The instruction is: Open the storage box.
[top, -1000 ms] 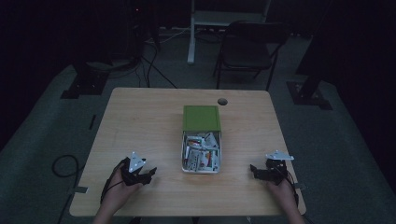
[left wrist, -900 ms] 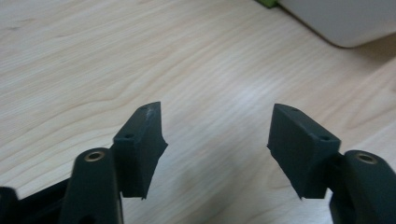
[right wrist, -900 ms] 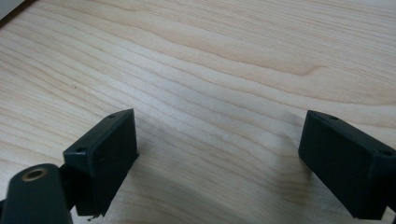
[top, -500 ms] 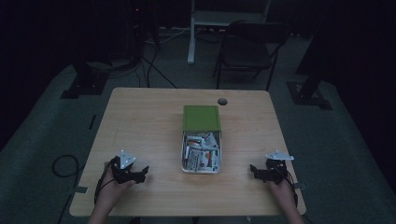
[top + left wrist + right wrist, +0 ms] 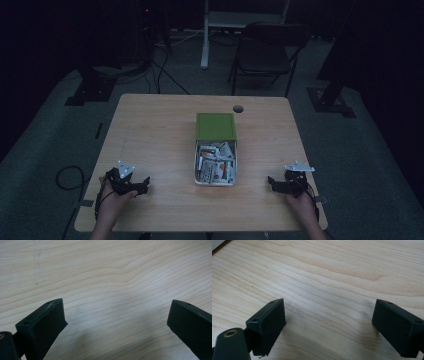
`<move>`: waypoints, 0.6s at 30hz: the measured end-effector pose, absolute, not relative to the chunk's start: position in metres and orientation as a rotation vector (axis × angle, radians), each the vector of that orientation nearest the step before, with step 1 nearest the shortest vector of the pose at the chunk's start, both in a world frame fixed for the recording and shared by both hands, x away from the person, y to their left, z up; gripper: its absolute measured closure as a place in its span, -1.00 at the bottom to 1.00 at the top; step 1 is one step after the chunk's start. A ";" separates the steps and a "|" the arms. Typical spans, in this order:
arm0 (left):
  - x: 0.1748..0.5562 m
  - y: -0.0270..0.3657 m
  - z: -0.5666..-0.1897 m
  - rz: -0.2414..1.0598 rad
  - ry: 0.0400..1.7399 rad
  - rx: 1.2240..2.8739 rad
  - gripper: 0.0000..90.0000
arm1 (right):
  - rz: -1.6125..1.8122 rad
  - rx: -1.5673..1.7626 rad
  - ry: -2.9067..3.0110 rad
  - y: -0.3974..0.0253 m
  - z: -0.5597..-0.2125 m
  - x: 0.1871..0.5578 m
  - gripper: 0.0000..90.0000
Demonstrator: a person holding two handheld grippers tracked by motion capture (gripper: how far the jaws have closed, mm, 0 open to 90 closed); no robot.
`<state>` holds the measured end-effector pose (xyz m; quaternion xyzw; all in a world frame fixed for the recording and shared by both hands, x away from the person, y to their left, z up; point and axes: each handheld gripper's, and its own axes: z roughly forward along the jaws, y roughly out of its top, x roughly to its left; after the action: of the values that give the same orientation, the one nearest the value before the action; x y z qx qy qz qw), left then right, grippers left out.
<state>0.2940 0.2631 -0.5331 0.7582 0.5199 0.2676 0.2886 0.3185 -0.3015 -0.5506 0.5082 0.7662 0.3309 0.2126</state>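
Left hand-held gripper (image 5: 140,183) pulling back toward near left corner of surface (image 5: 150,130); right hand-held gripper (image 5: 274,183) staying put at near right. Both sitting wide open, gripping nothing. Open tin (image 5: 215,163) of packets, green lid (image 5: 215,126) behind, lying centre, well apart from both. Judging start position; next, I'm reaching inward to tin.

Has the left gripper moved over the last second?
Yes. The left gripper has drawn back toward the table's near left corner, farther from the open tin.
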 end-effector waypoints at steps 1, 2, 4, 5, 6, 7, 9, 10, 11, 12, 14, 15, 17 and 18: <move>0.294 0.264 -0.534 0.711 1.396 2.021 -0.96 | 0.918 1.411 2.127 -0.302 -0.551 0.319 -0.76; 0.294 0.265 -0.535 0.702 1.405 2.023 -0.96 | 0.918 1.410 2.127 -0.301 -0.551 0.319 -0.76; 0.294 0.266 -0.536 0.693 1.418 2.024 -0.96 | 0.918 1.411 2.126 -0.301 -0.551 0.320 -0.76; 0.294 0.267 -0.537 0.689 1.430 2.021 -0.96 | 0.918 1.411 2.126 -0.301 -0.551 0.320 -0.76; 0.294 0.268 -0.538 0.685 1.440 2.021 -0.96 | 0.918 1.412 2.127 -0.301 -0.551 0.320 -0.76; 0.295 0.269 -0.539 0.683 1.462 2.012 -0.96 | 0.918 1.411 2.127 -0.301 -0.551 0.320 -0.76; 0.295 0.272 -0.540 0.688 1.508 1.976 -0.95 | 0.919 1.411 2.127 -0.301 -0.551 0.320 -0.76; 0.295 0.274 -0.540 0.694 1.526 1.967 -0.96 | 0.918 1.411 2.127 -0.301 -0.551 0.320 -0.76; 0.295 0.275 -0.541 0.704 1.541 1.955 -0.95 | 0.919 1.411 2.127 -0.301 -0.551 0.320 -0.76; 0.295 0.277 -0.541 0.712 1.558 1.939 -0.95 | 0.919 1.411 2.127 -0.301 -0.551 0.320 -0.76; 0.296 0.280 -0.541 0.727 1.588 1.921 -0.95 | 0.918 1.412 2.127 -0.301 -0.550 0.320 -0.76; 0.296 0.281 -0.542 0.737 1.596 1.915 -0.95 | 0.918 1.412 2.127 -0.301 -0.551 0.320 -0.76; 0.296 0.283 -0.544 0.737 1.615 1.906 -0.95 | 0.918 1.412 2.127 -0.301 -0.550 0.320 -0.76; 0.296 0.284 -0.545 0.739 1.622 1.904 -0.95 | 0.918 1.412 2.127 -0.301 -0.550 0.320 -0.76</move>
<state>0.2961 0.2838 -0.5448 0.7043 0.5998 0.2733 0.2635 0.3201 -0.3006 -0.5505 0.5085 0.7660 0.3307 0.2129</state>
